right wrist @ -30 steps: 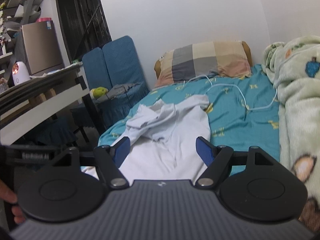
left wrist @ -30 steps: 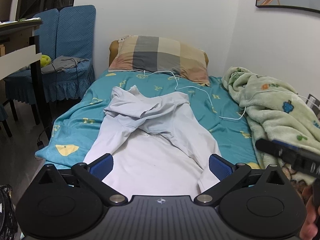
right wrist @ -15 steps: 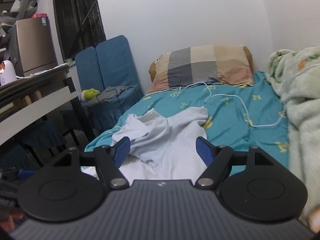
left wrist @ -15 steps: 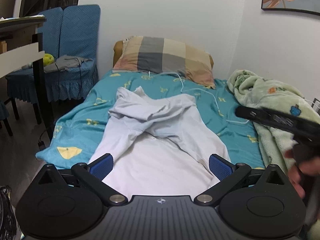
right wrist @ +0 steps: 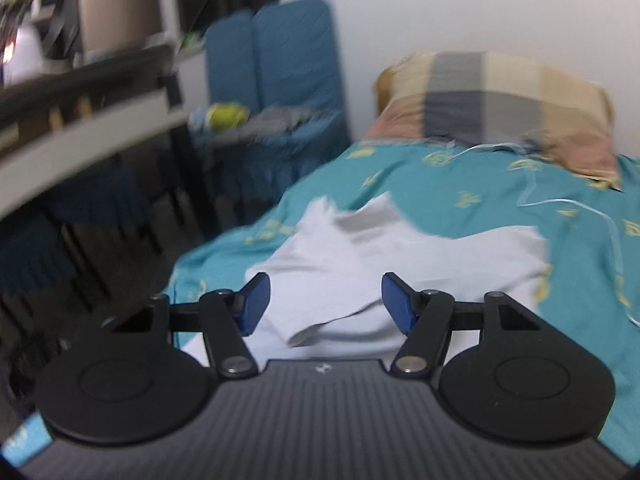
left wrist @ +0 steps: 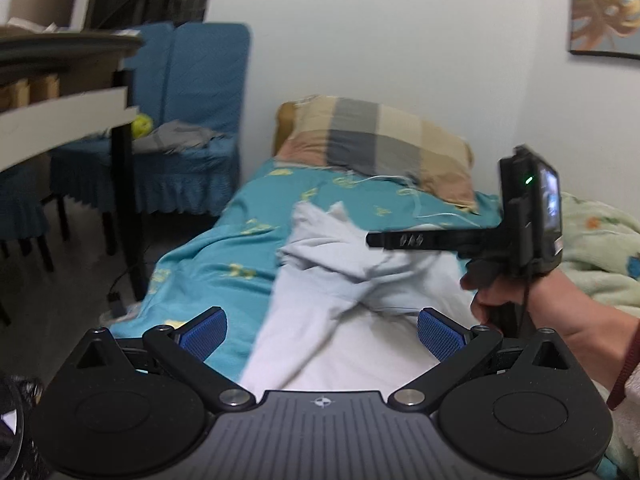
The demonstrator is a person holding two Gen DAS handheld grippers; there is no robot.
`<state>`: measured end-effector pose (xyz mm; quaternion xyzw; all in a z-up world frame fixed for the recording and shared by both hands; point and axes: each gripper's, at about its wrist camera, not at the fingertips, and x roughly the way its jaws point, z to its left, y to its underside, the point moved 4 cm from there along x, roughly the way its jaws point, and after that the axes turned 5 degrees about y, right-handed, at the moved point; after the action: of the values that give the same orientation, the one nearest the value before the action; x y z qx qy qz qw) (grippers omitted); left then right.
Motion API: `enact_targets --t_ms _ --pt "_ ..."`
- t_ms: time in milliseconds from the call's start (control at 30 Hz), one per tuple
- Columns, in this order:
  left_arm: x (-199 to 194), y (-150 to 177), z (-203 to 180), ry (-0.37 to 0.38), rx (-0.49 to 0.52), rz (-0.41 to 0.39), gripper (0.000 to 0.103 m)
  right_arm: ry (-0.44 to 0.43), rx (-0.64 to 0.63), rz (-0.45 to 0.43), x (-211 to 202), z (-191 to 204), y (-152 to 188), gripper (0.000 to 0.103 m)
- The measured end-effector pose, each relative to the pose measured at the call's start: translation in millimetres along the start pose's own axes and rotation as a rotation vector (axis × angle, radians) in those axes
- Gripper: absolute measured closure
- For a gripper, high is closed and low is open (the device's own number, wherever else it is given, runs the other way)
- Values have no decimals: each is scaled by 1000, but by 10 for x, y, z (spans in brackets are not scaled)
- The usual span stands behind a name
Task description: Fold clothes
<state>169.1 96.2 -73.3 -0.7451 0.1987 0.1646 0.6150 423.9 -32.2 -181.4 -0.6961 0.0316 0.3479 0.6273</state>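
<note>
My left gripper (left wrist: 322, 330) hangs over the near end of the teal patterned bedsheet (left wrist: 248, 236), its blue-padded fingers spread wide with nothing between them. The crumpled pale lavender long-sleeved shirt (left wrist: 352, 288) lies along the middle of that sheet, sleeves bunched toward the checked tan-and-grey pillow (left wrist: 380, 144) at the sheet's far end. My right gripper (right wrist: 325, 300) is open too, held above the shirt's (right wrist: 384, 248) folded sleeve, not touching it that I can see. My right hand (left wrist: 520, 300) grips its handle above the sheet's right side.
</note>
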Motion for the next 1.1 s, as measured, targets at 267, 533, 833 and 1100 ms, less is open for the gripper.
enact_targets --t_ms 267,533,833,1100 --pt "60 5 208 10 -65 26 1 63 -62 16 215 -4 -183 95" --pt "36 72 60 39 -26 43 1 153 -40 -12 327 -258 -596 97" --pt "280 155 87 11 -13 102 1 237 121 85 970 -795 -473 97" --pt "456 225 124 6 -3 139 1 123 344 23 804 -1008 -152 69"
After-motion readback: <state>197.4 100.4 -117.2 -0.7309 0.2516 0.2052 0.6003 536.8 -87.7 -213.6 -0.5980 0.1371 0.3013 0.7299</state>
